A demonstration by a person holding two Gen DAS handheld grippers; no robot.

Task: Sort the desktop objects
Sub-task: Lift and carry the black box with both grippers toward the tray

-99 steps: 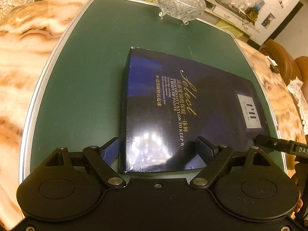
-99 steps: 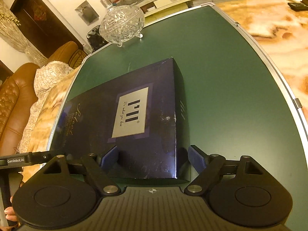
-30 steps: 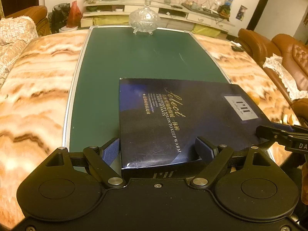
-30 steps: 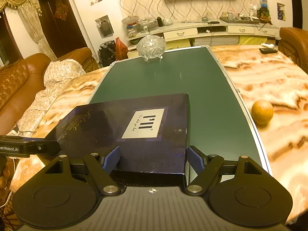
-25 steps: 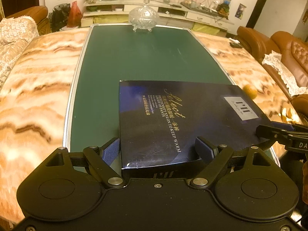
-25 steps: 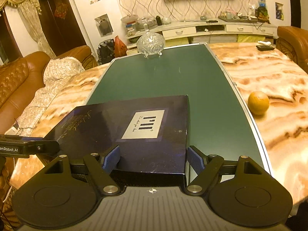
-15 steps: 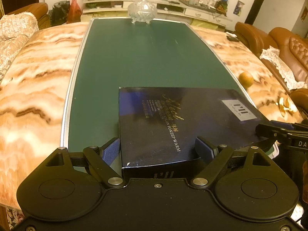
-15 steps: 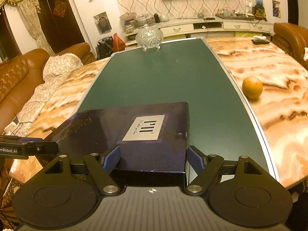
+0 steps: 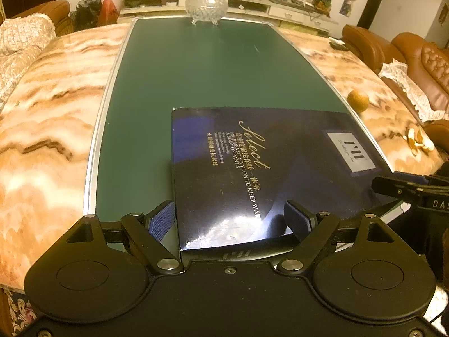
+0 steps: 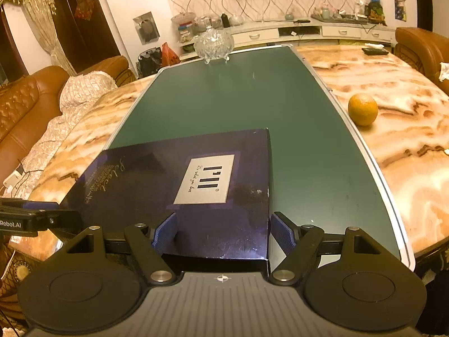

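A flat dark blue box [image 9: 252, 168] with gold lettering and a silver label lies over the near end of the green table top [image 9: 196, 70]; its near edge seems to overhang. My left gripper [image 9: 228, 219] is shut on the box's left near corner, pads against its two sides. My right gripper [image 10: 221, 230] is shut on the box [image 10: 182, 179] at its right near corner. Each gripper shows at the edge of the other's view.
A lidded cut-glass bowl [image 9: 206, 8] stands at the table's far end. An orange [image 10: 362, 108] sits on the marble surface [image 10: 393, 90] to the right, with orange peel [image 9: 418, 140] nearer. Brown leather sofas flank the table.
Both grippers have drawn back toward the table's near end with the box between them. The glass bowl looks farther away and the orange has come into view.
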